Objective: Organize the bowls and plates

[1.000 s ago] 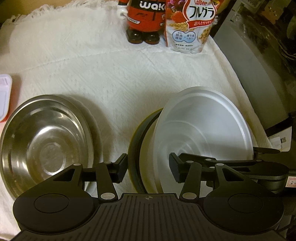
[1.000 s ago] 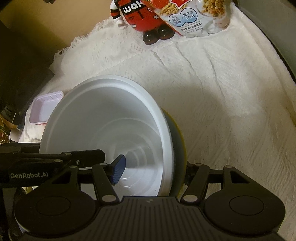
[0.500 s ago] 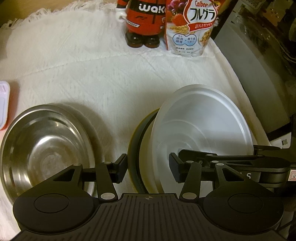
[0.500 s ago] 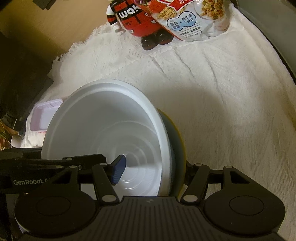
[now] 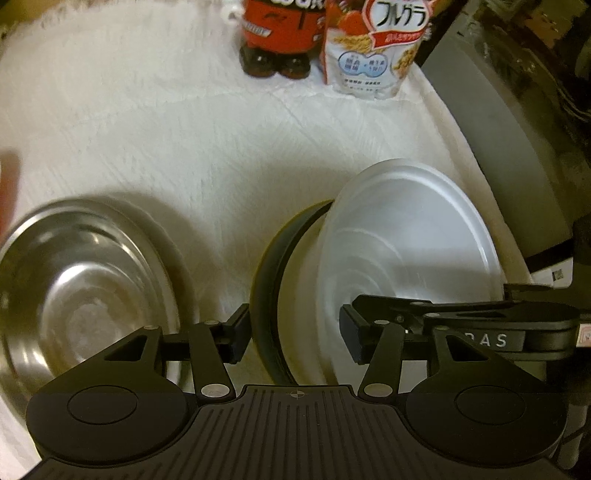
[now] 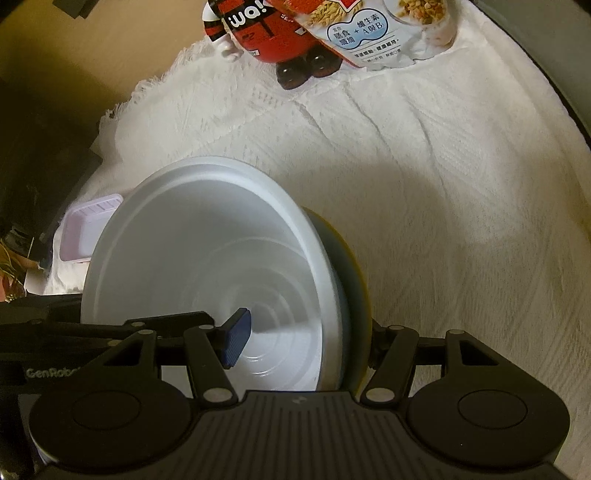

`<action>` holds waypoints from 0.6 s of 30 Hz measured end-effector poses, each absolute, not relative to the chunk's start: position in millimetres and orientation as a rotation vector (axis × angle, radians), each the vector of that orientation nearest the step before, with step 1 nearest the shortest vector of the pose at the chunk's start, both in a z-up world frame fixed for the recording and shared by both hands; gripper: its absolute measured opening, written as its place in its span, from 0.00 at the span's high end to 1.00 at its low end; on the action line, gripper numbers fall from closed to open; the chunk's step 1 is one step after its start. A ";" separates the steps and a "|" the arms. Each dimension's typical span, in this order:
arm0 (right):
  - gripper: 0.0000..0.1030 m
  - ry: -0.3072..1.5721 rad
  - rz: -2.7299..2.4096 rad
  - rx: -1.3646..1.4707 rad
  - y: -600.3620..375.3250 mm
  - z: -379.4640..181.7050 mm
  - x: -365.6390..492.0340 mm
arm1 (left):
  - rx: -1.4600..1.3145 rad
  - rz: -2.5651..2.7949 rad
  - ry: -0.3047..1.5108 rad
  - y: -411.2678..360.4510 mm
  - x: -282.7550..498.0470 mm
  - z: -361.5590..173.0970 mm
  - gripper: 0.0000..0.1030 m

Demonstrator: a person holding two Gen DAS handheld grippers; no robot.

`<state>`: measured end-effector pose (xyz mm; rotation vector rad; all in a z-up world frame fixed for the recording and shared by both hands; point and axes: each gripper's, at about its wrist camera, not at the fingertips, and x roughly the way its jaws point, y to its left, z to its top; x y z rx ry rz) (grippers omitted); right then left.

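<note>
Left gripper (image 5: 293, 334): its jaws have just been opening wider; they are straddling the edges of the dark bowl and white bowl, pads looking clear of both.
Right gripper (image 6: 303, 341): sitting part open across the same stack; whether its pads are pressing is hard to tell.
Translucent white plastic bowl (image 6: 207, 266): nesting tilted inside a dark round bowl with a yellow rim (image 5: 267, 295), mouth facing about ten o'clock in the right wrist view.
Shiny round steel bowl (image 5: 85, 291): lying at nine o'clock of the left gripper, mouth up, apart from the stack.
Surroundings: a white textured cloth (image 5: 184, 147) is covering the table; a red toy figure (image 6: 269, 33) and cereal bag (image 5: 373, 48) are standing at twelve o'clock; a pale pink tray (image 6: 86, 230) is peeking out behind the white bowl.
Hidden: the right gripper's far finger is sitting behind the yellow rim.
</note>
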<state>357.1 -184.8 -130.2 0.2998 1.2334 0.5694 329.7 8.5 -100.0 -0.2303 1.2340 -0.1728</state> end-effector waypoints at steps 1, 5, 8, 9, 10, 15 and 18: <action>0.41 1.243 0.567 0.308 -186.0 -131.4 357.7 | -0.244 -0.173 1.241 9.4 330.8 -101.6 0.47; 0.41 1.257 0.569 0.322 -187.6 -133.8 356.7 | -0.267 -0.173 1.248 11.4 332.6 -102.3 0.47; 0.41 1.259 0.579 0.320 -186.3 -133.7 355.9 | -0.292 -0.181 1.245 15.3 333.5 -103.7 0.47; 0.41 1.259 0.580 0.322 -186.1 -133.8 356.0 | -0.304 -0.183 1.245 16.6 333.4 -104.9 0.47; 0.41 1.259 0.580 0.322 -186.2 -134.0 356.2 | -0.315 -0.186 1.244 18.4 334.1 -105.9 0.47; 0.41 1.262 0.576 0.322 -185.3 -133.8 357.3 | -0.339 -0.199 1.248 22.2 333.6 -108.1 0.47; 0.41 1.272 0.569 0.327 -185.4 -133.5 358.1 | -0.334 -0.198 1.247 21.4 333.3 -107.0 0.47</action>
